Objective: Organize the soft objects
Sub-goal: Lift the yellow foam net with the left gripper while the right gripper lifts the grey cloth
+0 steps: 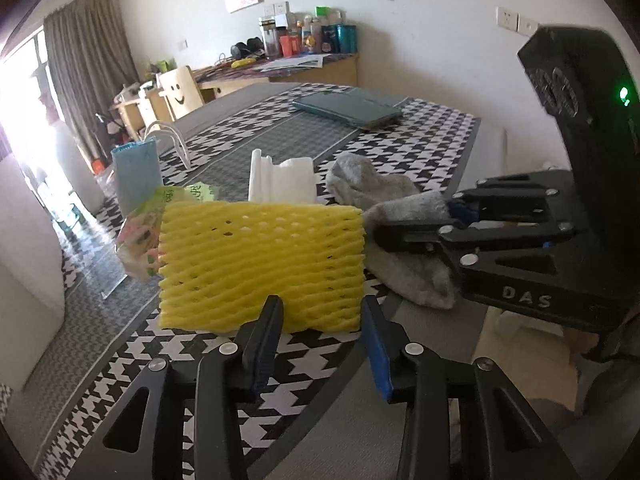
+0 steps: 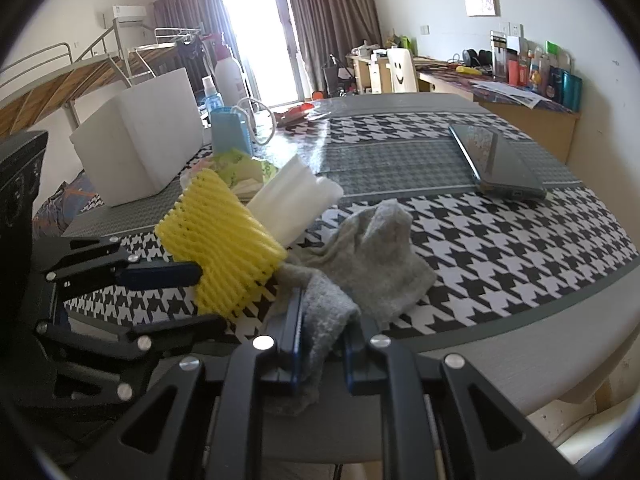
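The right gripper pinches the near edge of a limp grey knitted sock on the houndstooth tablecloth — soft, light, best taken at a bunched fold. The left gripper has fingers spread around the yellow foam mesh sleeve — springy, easily crushed — seemingly not yet gripping.

Houndstooth tablecloth, dark laptop, white foam box, blue paper bag, smiley-face chair
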Available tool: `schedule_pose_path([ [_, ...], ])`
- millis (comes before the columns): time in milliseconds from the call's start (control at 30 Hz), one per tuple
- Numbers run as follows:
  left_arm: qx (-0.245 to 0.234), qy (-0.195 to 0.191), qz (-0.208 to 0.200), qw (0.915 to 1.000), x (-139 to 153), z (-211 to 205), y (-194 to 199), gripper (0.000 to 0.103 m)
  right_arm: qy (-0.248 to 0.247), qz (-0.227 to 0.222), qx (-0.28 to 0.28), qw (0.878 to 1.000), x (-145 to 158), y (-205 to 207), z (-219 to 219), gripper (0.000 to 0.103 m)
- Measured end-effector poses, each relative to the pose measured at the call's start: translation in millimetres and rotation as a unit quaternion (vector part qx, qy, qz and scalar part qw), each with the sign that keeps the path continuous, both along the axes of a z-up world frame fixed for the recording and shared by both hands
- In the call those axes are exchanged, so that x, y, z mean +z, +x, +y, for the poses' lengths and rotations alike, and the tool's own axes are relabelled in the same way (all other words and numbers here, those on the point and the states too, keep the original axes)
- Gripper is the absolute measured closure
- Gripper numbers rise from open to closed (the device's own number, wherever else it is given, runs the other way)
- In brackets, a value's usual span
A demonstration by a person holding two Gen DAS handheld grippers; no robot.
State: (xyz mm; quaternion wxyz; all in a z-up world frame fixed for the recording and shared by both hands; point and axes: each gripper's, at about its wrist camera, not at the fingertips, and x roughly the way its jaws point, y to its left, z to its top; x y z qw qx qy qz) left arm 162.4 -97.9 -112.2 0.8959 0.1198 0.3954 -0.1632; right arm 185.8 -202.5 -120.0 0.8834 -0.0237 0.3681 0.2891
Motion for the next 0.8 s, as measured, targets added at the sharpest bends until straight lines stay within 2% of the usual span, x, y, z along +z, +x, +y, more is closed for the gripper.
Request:
schedule_pose_path([
  [67, 0.007, -0.005, -0.001, 1.0000, 0.3, 2.3, 0.8, 0.063, -0.001, -0.001, -0.001, 1.000, 0.2, -0.5, 0.5, 0.083],
  [133, 0.020, -0.006, -0.003, 0.9998, 0.5, 6.0, 1.4, 0.079, -0.002, -0.001, -0.001, 1.000, 0.3, -0.9, 1.0, 0.083],
  [167, 0.024, -0.004, -0.005, 0.9997, 0.9, 8.6, 1.5, 0.083, -0.002, 0.000, -0.002, 1.000, 0.3, -0.9, 1.1, 0.083],
  [233, 0.030, -0.027, 0.000, 0.9992, 3.8, 17.5, 1.7, 0.087, -0.004, -0.001, -0.002, 1.000, 0.8, -1.3, 2.0, 0.084],
  [433, 0.041, -0.066, -0.024, 0.9967, 24.7, 36.4, -14.5, 0.087, -0.004, -0.005, -0.006, 1.000, 3.6, -4.5, 4.2, 0.088],
  [633, 0.039, -0.114, -0.052, 0.9914, 50.0, 54.2, -31.2, 0.087, 0.002, -0.029, -0.008, 1.000, 21.7, -14.3, 3.1, 0.089],
  [800, 0.039, -0.115, -0.052, 0.9913, 50.2, 54.1, -36.6, 0.087, 0.006, -0.043, -0.013, 0.999, 33.1, -19.2, 2.2, 0.089],
])
